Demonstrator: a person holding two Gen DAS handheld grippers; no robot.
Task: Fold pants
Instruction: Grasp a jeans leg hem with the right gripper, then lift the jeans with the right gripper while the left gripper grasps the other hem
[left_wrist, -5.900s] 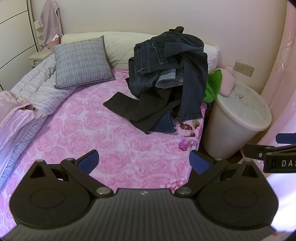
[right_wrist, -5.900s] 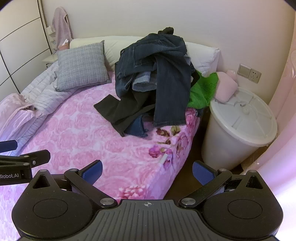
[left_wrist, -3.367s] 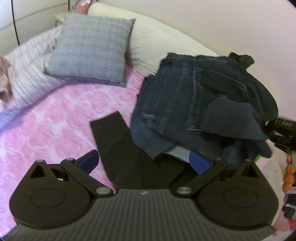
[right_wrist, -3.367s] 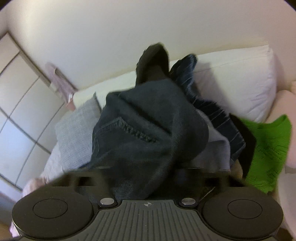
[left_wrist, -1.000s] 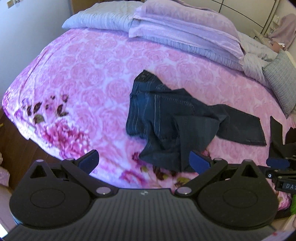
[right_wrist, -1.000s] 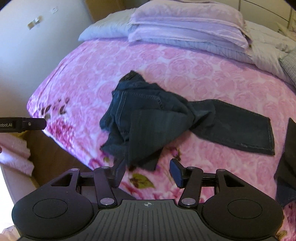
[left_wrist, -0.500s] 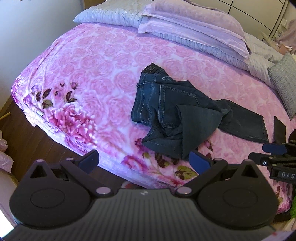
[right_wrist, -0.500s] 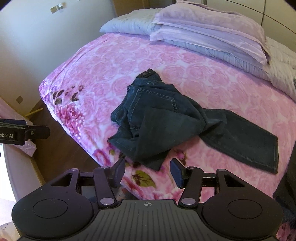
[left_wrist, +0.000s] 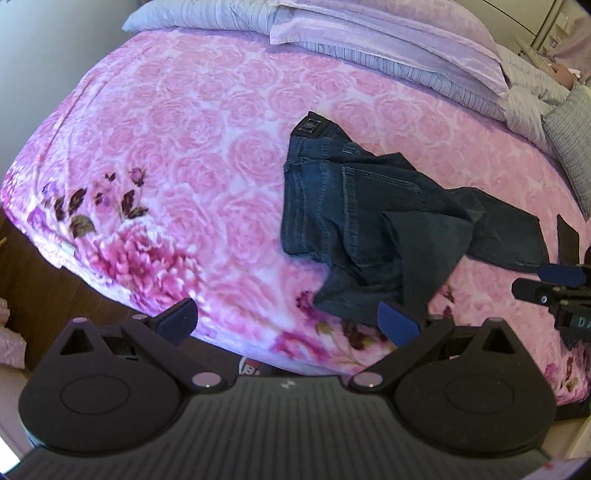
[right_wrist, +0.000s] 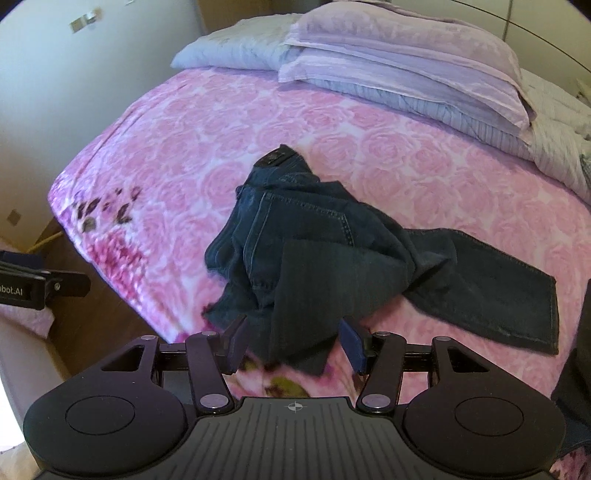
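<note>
A crumpled pair of dark blue denim jeans (left_wrist: 369, 218) lies on a pink rose-patterned bedspread (left_wrist: 192, 155), close to the near edge of the bed and towards its right half in the left wrist view. The waistband with its dark leather patch (left_wrist: 309, 126) points to the far side, one leg (right_wrist: 491, 291) stretches flat to the right, and the other leg is folded over the seat in a loose heap, its end reaching the near edge. The left gripper (left_wrist: 288, 321) hovers off the near edge of the bed, its two blue-tipped fingers spread wide and holding nothing, with the jeans lying beyond its right finger. The right gripper (right_wrist: 293, 343) hangs low over the nearest fold of denim, fingers parted to a medium gap on either side of that fold; whether they touch the cloth cannot be told. At the far side of the bed sit folded lilac and pale striped quilts (right_wrist: 406, 62). A grey checked cushion (left_wrist: 570, 147) shows at the far right. Dark wooden flooring (right_wrist: 96, 314) runs along the near left of the bed.
</note>
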